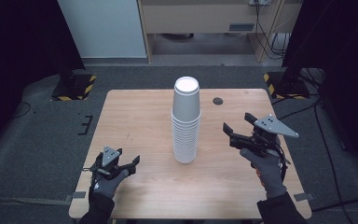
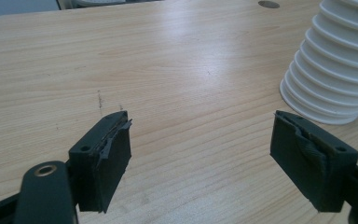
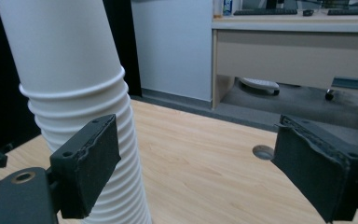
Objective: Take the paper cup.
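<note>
1. The left gripper [image 1: 129,164] sits at the lower left of the high view, low over the desk [image 1: 135,116], its jaws spread wide with nothing between them.
2. In the left gripper view the left gripper [image 2: 200,140] shows bare wood between its two black jaws; their pads look worn and frayed at the edges.
3. The right gripper [image 1: 237,123] is at the right of the high view, held in a gloved hand [image 1: 266,167], jaws parted and empty, pointing toward the middle of the frame.
4. In the right gripper view the right gripper [image 3: 196,154] has the stack of cups [image 3: 79,93] rising behind its left jaw; whether that jaw touches the stack I cannot tell.
5. The stack of cups [image 1: 186,121] stands upright at the centre of the high view, between the two grippers, apart from both.
6. The cups are plain white, nested upside down: the top one shows its full smooth wall and flat round bottom, and below it many rolled rims lie close together like ribs.
7. In the left gripper view the stack's lower ribbed part [image 2: 335,70] fills the upper right corner, resting on the desk.
</note>
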Demonstrator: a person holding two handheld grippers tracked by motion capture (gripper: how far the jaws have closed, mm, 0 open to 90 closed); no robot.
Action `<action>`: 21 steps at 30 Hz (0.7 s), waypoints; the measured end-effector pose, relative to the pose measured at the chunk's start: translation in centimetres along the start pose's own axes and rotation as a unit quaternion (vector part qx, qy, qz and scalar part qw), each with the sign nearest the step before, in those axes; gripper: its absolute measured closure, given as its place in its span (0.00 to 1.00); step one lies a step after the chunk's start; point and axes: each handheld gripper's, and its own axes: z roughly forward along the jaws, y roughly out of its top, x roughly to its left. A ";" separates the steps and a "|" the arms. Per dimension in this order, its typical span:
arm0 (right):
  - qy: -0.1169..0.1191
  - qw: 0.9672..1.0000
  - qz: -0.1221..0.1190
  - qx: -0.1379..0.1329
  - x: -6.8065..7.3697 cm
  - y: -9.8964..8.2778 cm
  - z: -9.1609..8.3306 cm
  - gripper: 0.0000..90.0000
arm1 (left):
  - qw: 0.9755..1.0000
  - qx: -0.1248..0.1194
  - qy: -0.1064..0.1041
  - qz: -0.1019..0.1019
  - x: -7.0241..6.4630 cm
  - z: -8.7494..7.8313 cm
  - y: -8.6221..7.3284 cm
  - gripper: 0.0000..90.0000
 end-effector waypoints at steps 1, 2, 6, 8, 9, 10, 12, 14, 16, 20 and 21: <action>0.002 1.000 0.000 -0.003 0.1 0.2 0.0 0.16 | 1.000 -0.001 0.000 0.000 0.0 0.0 0.0 0.21; 0.007 1.000 0.003 -0.008 0.3 0.7 0.1 0.15 | 1.000 -0.001 0.000 0.000 0.0 0.0 0.0 0.21; 0.009 1.000 0.003 -0.014 0.6 1.4 0.3 0.15 | 1.000 -0.003 0.000 -0.001 0.0 0.0 0.0 0.21; 0.011 1.000 0.002 -0.018 0.8 1.8 0.4 0.14 | 1.000 -0.003 0.000 0.000 0.0 0.0 0.0 0.21; 0.012 1.000 0.000 -0.019 0.8 1.9 0.4 0.14 | 1.000 -0.004 0.000 0.000 0.0 0.0 0.0 0.21; 0.012 1.000 0.002 -0.021 1.0 2.1 0.5 0.14 | 1.000 -0.004 0.000 0.001 0.0 0.0 0.0 0.21; 0.015 1.000 -0.001 -0.023 1.2 2.4 0.6 0.14 | 1.000 -0.005 0.000 0.000 0.0 0.0 0.0 0.21; 0.018 1.000 -0.002 -0.025 1.5 2.7 0.7 0.14 | 1.000 -0.004 0.000 0.000 0.0 0.0 0.0 0.21; 0.022 0.999 -0.005 -0.027 1.8 3.0 0.9 0.14 | 1.000 -0.003 0.000 0.000 0.1 0.0 0.0 0.21; 0.030 0.999 -0.010 -0.029 2.5 3.5 1.3 0.14 | 1.000 -0.003 0.000 -0.001 0.1 0.0 0.0 0.21; 0.030 0.999 -0.010 -0.029 2.5 3.5 1.3 0.14 | 1.000 -0.003 0.000 -0.001 0.1 0.0 0.0 0.21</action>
